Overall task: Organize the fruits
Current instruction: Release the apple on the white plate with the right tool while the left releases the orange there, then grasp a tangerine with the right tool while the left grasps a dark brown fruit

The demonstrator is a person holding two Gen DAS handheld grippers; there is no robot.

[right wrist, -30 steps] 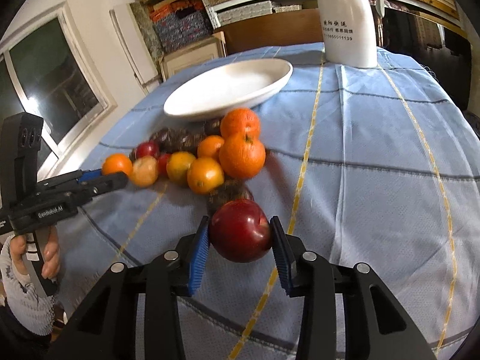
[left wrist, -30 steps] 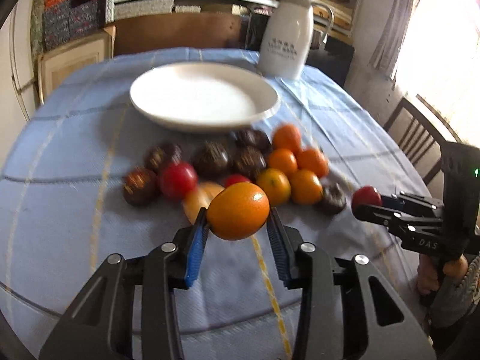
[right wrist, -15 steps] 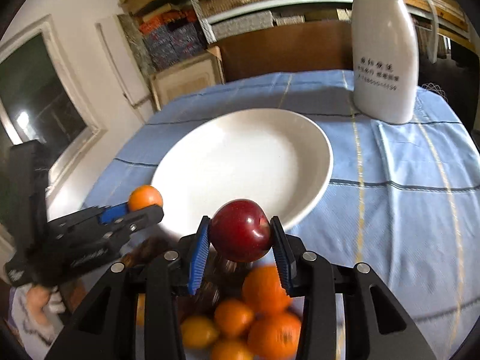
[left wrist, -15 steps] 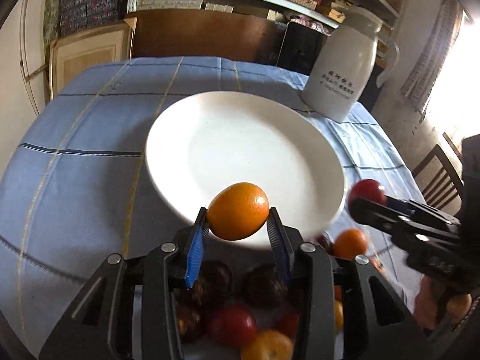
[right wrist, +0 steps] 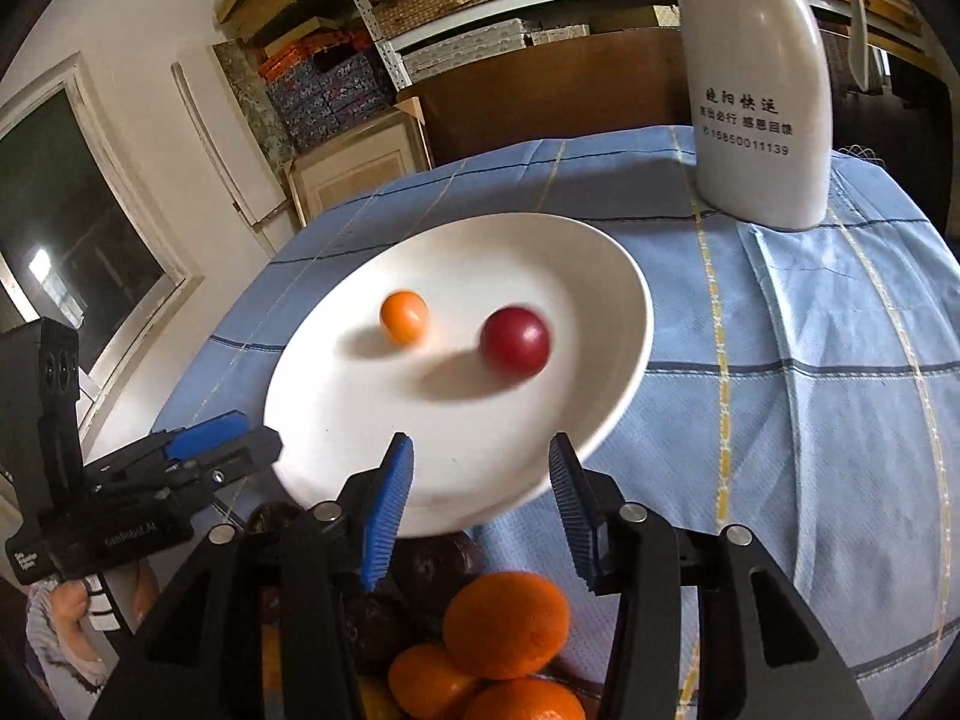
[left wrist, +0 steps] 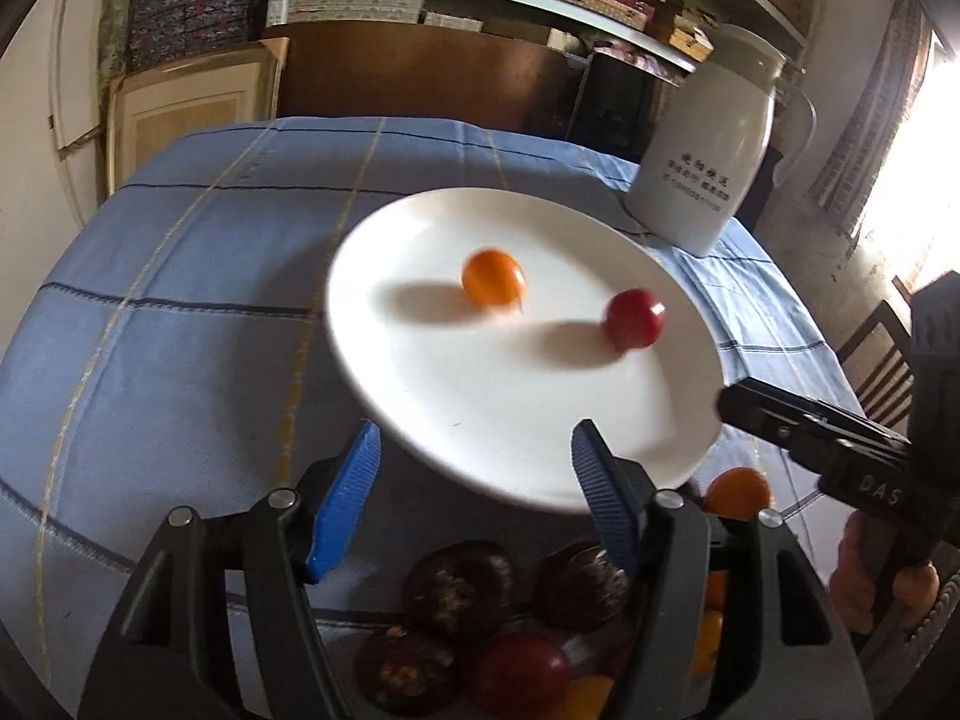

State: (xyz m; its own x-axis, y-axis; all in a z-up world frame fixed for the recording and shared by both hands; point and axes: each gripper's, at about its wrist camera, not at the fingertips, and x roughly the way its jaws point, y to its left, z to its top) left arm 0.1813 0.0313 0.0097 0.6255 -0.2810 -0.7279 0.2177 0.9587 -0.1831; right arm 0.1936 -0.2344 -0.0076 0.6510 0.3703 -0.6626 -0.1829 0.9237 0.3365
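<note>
Both claws released and empty, left claw point(left wrist: 474, 492), right claw point(right wrist: 480, 501), orange point(left wrist: 493, 277) and red fruit point(left wrist: 633, 319) on white plate point(left wrist: 480, 420)

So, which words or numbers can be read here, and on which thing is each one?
"015850011139": white jug, under two lines of Chinese print, too uncertain to quote.
"DAS": right gripper, on its body.
Left gripper: body labels too blurred to read.

Window glare blows out the left-wrist view's right edge; fruit motion-blurred, long shadows, fisheye-bent dark corners.
</note>
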